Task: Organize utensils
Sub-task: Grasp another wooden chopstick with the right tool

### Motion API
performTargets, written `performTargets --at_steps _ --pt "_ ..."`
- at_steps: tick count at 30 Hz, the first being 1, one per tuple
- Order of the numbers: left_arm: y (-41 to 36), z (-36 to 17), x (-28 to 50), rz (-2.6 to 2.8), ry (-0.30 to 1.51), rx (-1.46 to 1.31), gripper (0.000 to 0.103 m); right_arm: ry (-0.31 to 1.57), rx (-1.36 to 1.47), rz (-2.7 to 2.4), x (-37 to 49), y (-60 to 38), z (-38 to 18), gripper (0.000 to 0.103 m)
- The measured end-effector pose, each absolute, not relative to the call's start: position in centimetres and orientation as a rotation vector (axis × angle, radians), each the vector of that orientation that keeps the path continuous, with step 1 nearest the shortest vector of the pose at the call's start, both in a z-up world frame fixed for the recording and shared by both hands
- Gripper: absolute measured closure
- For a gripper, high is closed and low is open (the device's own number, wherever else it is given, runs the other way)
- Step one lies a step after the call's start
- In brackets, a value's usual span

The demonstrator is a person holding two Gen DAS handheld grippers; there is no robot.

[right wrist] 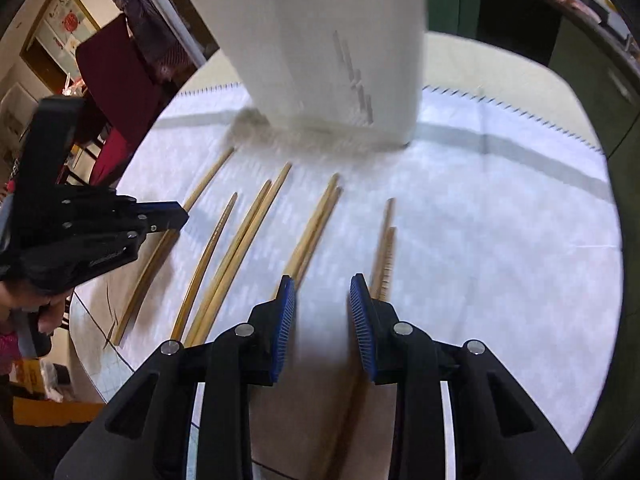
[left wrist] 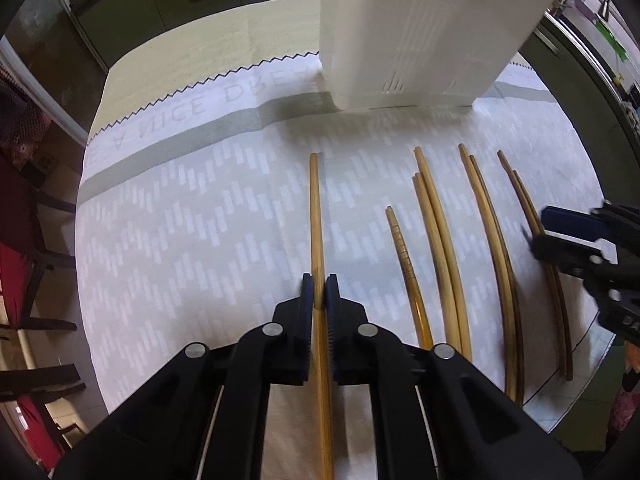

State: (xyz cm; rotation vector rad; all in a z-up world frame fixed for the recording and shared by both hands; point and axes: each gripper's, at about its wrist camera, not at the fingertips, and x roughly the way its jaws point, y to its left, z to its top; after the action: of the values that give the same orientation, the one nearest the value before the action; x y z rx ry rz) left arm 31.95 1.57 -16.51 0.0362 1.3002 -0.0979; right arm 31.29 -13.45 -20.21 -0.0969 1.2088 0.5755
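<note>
Right, left gripper [left wrist: 319,288] is clenched on a single light wooden chopstick [left wrist: 316,216]. I see both blue pads pressed against its sides with no gap. The stick runs straight out ahead between the fingers toward the white slotted utensil holder [left wrist: 416,32], its far tip stopping short of the holder's base. The stick lies on or just above the white patterned cloth [left wrist: 200,220]; I can't tell which.

My right gripper [right wrist: 323,292] has its jaws parted, nothing between the pads, only bare cloth. The right wrist view is blurred. A dark pair of chopsticks [right wrist: 385,248] lies just past the right pad, its near end hidden behind that finger. A lighter pair [right wrist: 316,224] runs just beyond the left pad. Neither is inside the gap.

In the left wrist view, the rest of the sticks are laid in a row to the right of the held one: a short ringed single [left wrist: 404,256], then a pale pair [left wrist: 436,240], then a tan pair [left wrist: 490,236], then the dark pair at the far edge with the right gripper's blue pads over them.

Holder stands upright on the cloth at the far end of the row, well apart from both grippers.

A hand [right wrist: 44,312] shows on the left gripper's handle in the right wrist view.
</note>
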Motion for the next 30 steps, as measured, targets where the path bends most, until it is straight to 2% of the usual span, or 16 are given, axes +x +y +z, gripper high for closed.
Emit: performTargets --at_steps 11,13,17,19,22,30 --pt "1.5 -16.4 31.8 -0.108 1.297 0.037 0.096 1.245 -0.143 0.542 32.3 -11.3 -21.3 0.072" --pt "1.6 -16.4 31.8 -0.107 1.296 0.036 0.096 1.246 -0.162 0.519 32.4 -11.2 -21.2 0.076" --pt "1.4 -16.4 31.8 -0.11 1.294 0.038 0.096 1.252 -0.181 0.507 32.3 -11.1 -21.2 0.077" --pt "1.6 -16.4 31.8 -0.111 1.295 0.037 0.096 1.245 -0.181 0.515 32.3 -10.7 -21.1 0.085" --pt "1.5 -16.4 31.8 -0.112 1.292 0.035 0.096 1.223 -0.171 0.53 32.1 -10.3 -20.7 0.088" --pt "1.6 -16.4 31.7 -0.115 1.292 0.039 0.095 1.231 -0.173 0.557 32.1 -9.0 -20.6 0.088"
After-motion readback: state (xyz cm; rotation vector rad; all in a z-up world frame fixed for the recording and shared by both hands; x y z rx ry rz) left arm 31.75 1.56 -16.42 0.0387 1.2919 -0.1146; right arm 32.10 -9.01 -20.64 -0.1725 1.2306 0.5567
